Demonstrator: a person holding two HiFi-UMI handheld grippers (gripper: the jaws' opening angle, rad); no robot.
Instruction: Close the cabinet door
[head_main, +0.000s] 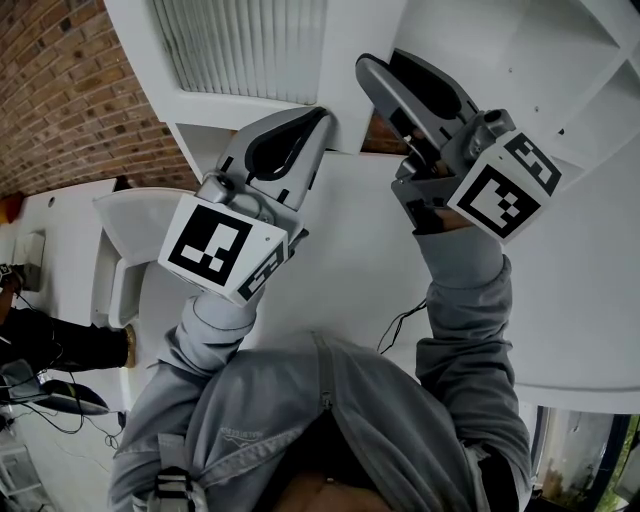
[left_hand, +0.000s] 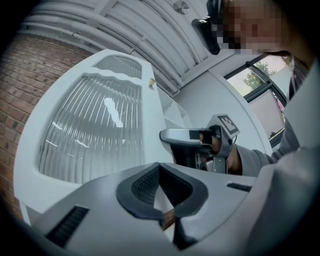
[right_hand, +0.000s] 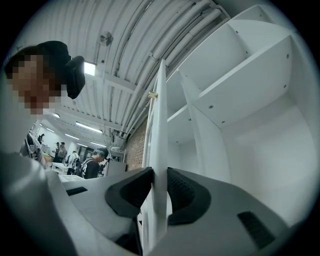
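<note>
At the cabinet (right_hand: 245, 95), one door (right_hand: 159, 125) stands upright, swung out edge-on; two grippers up: right gripper (right_hand: 159, 192) clamps its edge, left gripper (left_hand: 160, 167) pinched together, empty.

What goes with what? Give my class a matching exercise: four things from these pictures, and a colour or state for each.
Things:
1. cabinet door
2. brick wall
3. right hand-held gripper
4. left hand-held gripper

Colour or state:
a. jaws together, nothing held
b. red-brown
c. clamped on the door's edge
d. white, standing open, with a ribbed glass panel

Pairs: 1-d, 2-b, 3-c, 4-a.
</note>
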